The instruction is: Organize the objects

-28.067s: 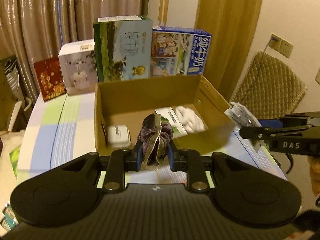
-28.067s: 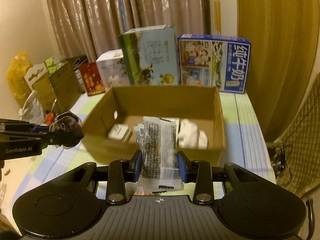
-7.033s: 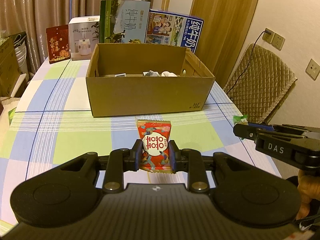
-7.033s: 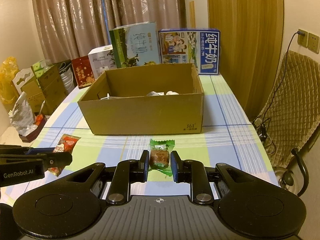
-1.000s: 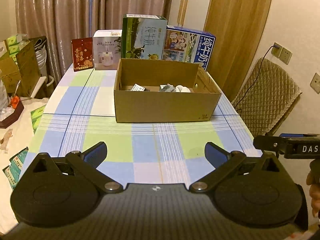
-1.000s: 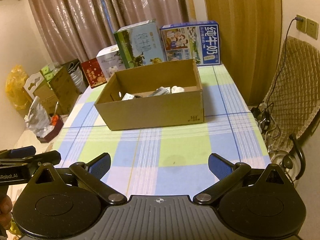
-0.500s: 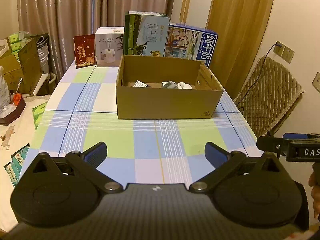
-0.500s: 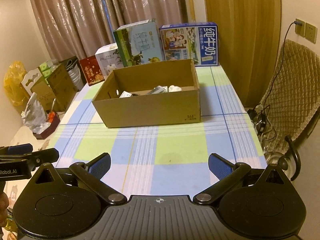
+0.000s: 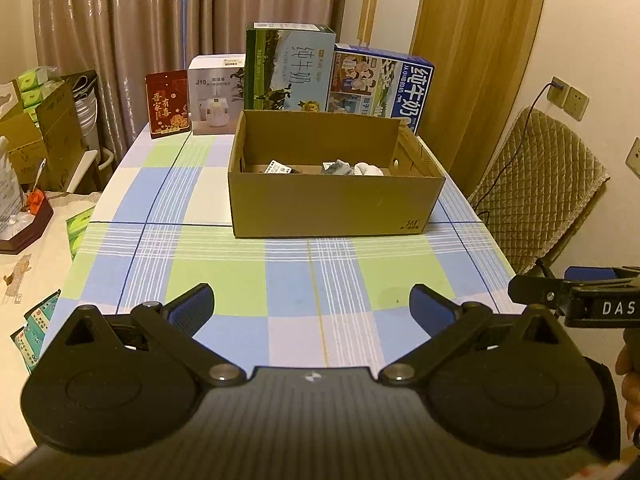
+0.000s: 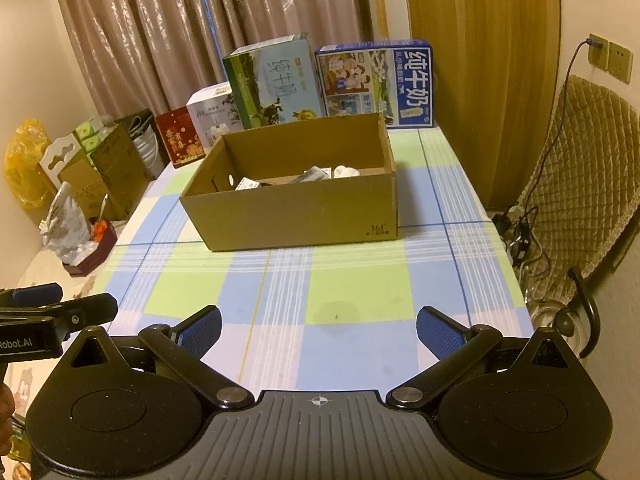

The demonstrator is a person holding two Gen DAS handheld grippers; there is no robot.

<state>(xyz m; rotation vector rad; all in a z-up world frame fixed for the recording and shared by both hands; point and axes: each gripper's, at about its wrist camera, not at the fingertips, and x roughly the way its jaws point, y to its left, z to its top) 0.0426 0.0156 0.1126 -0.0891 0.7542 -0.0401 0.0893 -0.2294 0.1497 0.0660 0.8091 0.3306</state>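
An open cardboard box (image 9: 332,208) (image 10: 296,220) stands on the checked tablecloth with several small items inside: white packets and a grey wrapper (image 9: 338,168) (image 10: 312,176) low against its back wall. My left gripper (image 9: 312,304) is open and empty, held back over the near end of the table. My right gripper (image 10: 318,330) is also open with nothing between its blue pads. Each gripper shows at the edge of the other's view: the right gripper (image 9: 576,300) on the right, the left gripper (image 10: 52,320) on the left.
Behind the box stand two milk cartons (image 9: 290,68) (image 9: 380,80), a white appliance box (image 9: 216,96) and a red packet (image 9: 167,104). A quilted chair (image 9: 536,184) is right of the table. Cardboard boxes (image 10: 104,168) and a bag (image 10: 64,220) crowd the left side.
Both grippers stay open and empty; the views have shifted only slightly, the box sitting a little nearer and more central. Nothing on the table has moved.
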